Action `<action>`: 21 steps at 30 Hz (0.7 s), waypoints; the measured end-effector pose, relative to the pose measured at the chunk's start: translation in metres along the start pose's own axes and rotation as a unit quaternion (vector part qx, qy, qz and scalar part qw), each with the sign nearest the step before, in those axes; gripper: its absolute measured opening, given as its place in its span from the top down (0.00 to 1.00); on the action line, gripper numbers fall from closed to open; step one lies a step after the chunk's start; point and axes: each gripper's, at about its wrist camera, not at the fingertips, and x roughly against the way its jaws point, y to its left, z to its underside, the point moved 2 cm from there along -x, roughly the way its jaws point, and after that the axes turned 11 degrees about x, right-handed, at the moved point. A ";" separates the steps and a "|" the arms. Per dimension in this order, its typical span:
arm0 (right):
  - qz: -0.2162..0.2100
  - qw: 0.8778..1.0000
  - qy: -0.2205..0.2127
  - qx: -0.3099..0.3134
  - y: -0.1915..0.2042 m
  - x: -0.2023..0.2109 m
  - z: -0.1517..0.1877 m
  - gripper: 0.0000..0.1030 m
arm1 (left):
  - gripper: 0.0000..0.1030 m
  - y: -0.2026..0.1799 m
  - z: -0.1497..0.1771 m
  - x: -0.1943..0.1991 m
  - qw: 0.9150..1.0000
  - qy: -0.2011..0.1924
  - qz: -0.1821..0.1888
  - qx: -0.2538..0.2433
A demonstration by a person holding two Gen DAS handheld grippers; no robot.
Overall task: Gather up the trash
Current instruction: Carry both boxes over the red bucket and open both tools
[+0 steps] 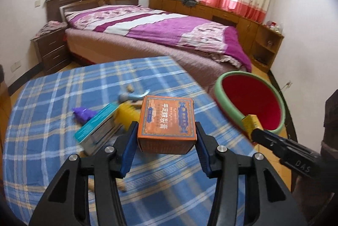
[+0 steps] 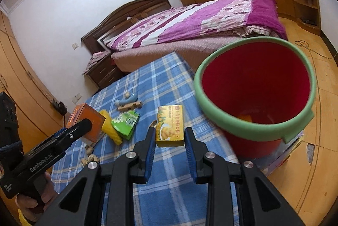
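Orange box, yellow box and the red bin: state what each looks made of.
Orange box: printed cardboard, matte; sharp folded edges and a flap seam show.
Yellow box: printed cardboard, slightly glossy; crisp corners.
Red bin: probably moulded plastic, smooth inner wall; its green rim looks like soft foam, though that is uncertain.

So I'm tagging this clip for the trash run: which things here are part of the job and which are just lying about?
Part of the job:
- orange cardboard box in the left claw
- yellow cardboard box in the right claw
- red bucket with green foam rim

Lying about:
- purple-quilted wooden bed
- brown bedside cabinet
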 end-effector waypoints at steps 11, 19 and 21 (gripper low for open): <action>0.042 0.998 -0.029 -0.047 -0.061 0.023 -0.012 0.71 | 0.50 -0.063 -0.007 -0.038 0.998 0.026 0.036 -0.038; 0.072 0.993 -0.032 -0.083 -0.108 0.023 -0.011 0.71 | 0.50 -0.113 -0.010 -0.075 0.994 0.047 0.062 -0.073; 0.078 0.992 -0.031 -0.091 -0.118 0.021 -0.011 0.71 | 0.50 -0.123 -0.009 -0.085 0.993 0.053 0.066 -0.081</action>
